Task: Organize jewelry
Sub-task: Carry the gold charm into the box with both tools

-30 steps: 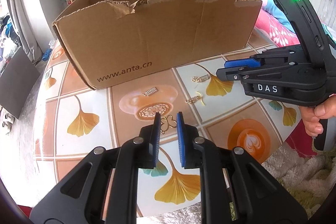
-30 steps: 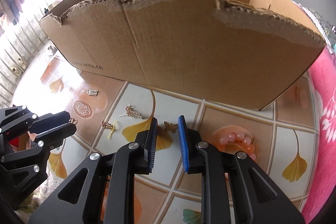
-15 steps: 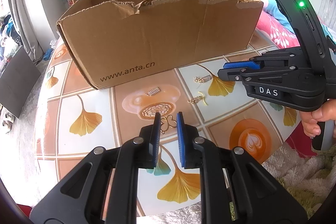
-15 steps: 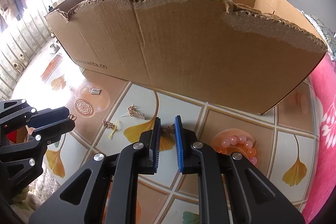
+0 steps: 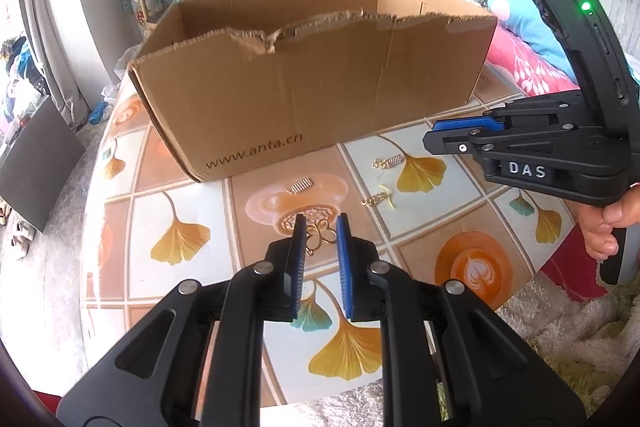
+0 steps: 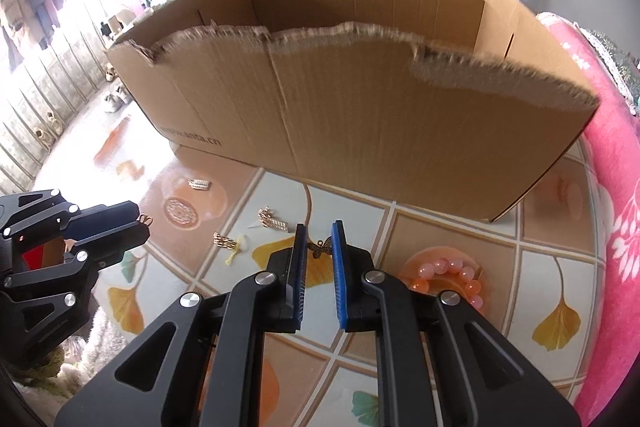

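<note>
Narrowing since a second ago, your right gripper point(image 6: 319, 235) pinched the butterfly charm point(image 6: 320, 249) and lifted off the table point(image 6: 440, 227); left gripper point(image 5: 321, 231) held a gold looped piece point(image 5: 320, 235). Cardboard box point(image 6: 360, 131) ahead.

Tiled table point(image 5: 440, 227) bears cardboard box point(image 5: 320, 87), jewelry point(image 5: 376, 197)

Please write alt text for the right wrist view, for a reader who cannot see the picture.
The right tongs are shut on a small dark butterfly charm above a ginkgo-patterned tabletop, with an open cardboard box behind. Pink beads lie at right, three small gold pieces at left, near the left tongs.
</note>
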### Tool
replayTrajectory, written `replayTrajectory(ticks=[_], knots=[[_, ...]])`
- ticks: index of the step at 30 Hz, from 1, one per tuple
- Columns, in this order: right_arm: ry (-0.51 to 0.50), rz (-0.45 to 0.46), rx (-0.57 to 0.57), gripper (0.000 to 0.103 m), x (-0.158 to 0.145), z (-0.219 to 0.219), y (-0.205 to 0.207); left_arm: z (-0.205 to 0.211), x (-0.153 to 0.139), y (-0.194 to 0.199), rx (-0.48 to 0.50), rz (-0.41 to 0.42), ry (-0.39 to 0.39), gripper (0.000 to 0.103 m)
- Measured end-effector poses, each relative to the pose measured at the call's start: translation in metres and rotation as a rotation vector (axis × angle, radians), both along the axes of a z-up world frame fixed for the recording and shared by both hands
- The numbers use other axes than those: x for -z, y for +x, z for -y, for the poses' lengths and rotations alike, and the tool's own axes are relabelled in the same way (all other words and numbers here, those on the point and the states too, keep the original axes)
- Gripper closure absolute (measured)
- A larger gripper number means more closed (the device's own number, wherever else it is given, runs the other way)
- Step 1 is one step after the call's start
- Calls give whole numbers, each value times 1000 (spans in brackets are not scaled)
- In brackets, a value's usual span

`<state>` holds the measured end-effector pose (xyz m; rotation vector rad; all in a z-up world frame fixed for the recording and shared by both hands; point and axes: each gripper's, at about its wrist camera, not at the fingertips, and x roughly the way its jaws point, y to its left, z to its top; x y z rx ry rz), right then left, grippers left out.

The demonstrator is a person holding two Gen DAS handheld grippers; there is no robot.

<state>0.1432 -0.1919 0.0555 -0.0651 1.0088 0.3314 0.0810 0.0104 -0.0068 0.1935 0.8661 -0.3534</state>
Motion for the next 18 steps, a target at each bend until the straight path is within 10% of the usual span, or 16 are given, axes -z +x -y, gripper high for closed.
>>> replayTrajectory(ticks=[18], knots=[[157, 284, -96, 91, -126, 3, 0, -3, -122, 20, 82, 284, -102, 89]])
